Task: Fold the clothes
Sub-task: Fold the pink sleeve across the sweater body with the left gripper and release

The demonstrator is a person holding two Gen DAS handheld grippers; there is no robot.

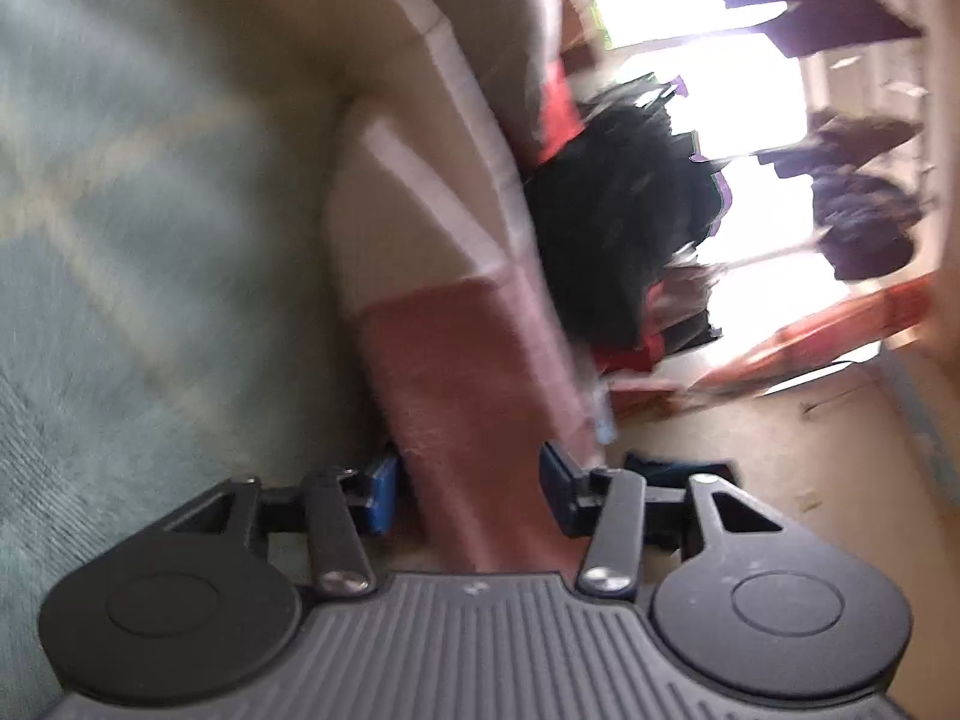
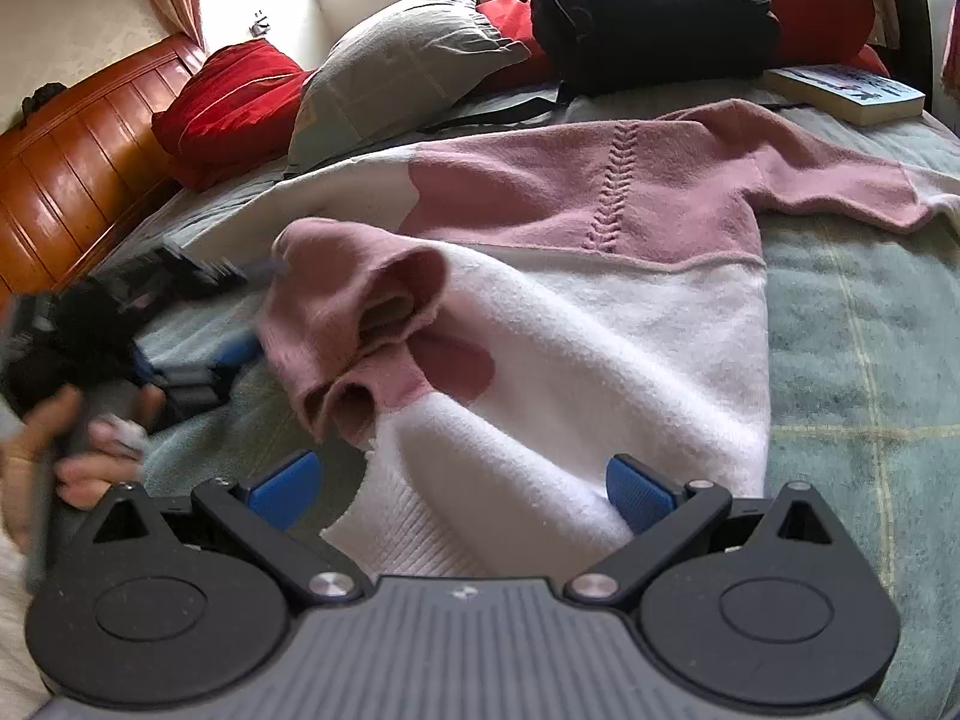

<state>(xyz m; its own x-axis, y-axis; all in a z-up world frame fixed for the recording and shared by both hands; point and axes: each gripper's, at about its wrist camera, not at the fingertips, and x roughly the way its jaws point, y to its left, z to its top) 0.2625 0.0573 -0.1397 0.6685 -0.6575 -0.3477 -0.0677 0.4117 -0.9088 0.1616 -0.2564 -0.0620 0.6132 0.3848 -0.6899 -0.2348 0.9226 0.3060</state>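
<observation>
Right tongs [image 2: 462, 489] gape over sweater [image 2: 600, 324]; left tongs [image 1: 465, 489] gape around its sleeve [image 1: 456, 384]; backpack [image 2: 648, 6] behind.

Counted on the bed: one pink-and-white knitted sweater [image 2: 600, 300], one grey square pillow [image 2: 396, 66], two red cushions, far left [image 2: 234, 96] and far right [image 2: 804, 6], one black fabric bag [image 2: 648, 6], one paperback book [image 2: 846, 90], far right.

Left view motion-blurred, window [image 1: 720, 138] overexposed; right view sharp.
</observation>
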